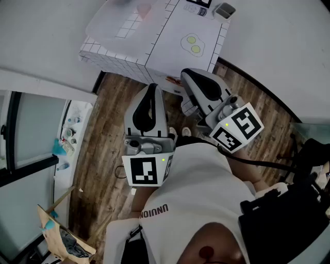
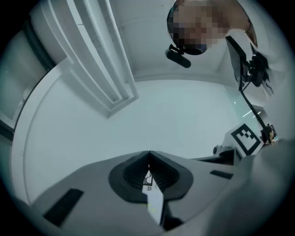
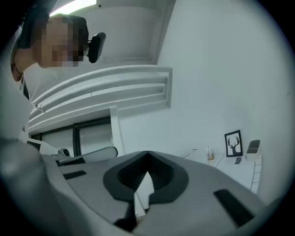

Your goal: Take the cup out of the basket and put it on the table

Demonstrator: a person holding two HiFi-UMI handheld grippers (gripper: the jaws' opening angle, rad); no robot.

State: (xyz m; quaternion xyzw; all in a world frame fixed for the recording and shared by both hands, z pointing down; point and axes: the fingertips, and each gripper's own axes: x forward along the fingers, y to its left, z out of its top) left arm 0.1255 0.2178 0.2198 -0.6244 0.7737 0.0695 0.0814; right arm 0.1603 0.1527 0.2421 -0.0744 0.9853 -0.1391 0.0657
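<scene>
No cup or basket shows in any view. In the head view both grippers are held close to the person's chest, over the floor and short of the table [image 1: 154, 36]. My left gripper [image 1: 151, 86] is shut with nothing between its jaws, and its own view [image 2: 148, 153] looks up at the ceiling. My right gripper [image 1: 185, 72] is shut and empty too; in its own view [image 3: 147, 153] the jaws meet against a white wall. Each marker cube faces the head camera.
The table carries a white grid-lined cloth with a fried-egg print [image 1: 193, 44] and a small grey object [image 1: 224, 10]. Wooden floor [image 1: 111, 118] lies below. A shelf with bottles [image 1: 67, 136] stands left, a cardboard box [image 1: 56, 232] lower left. A framed deer picture [image 3: 233, 143] stands far right.
</scene>
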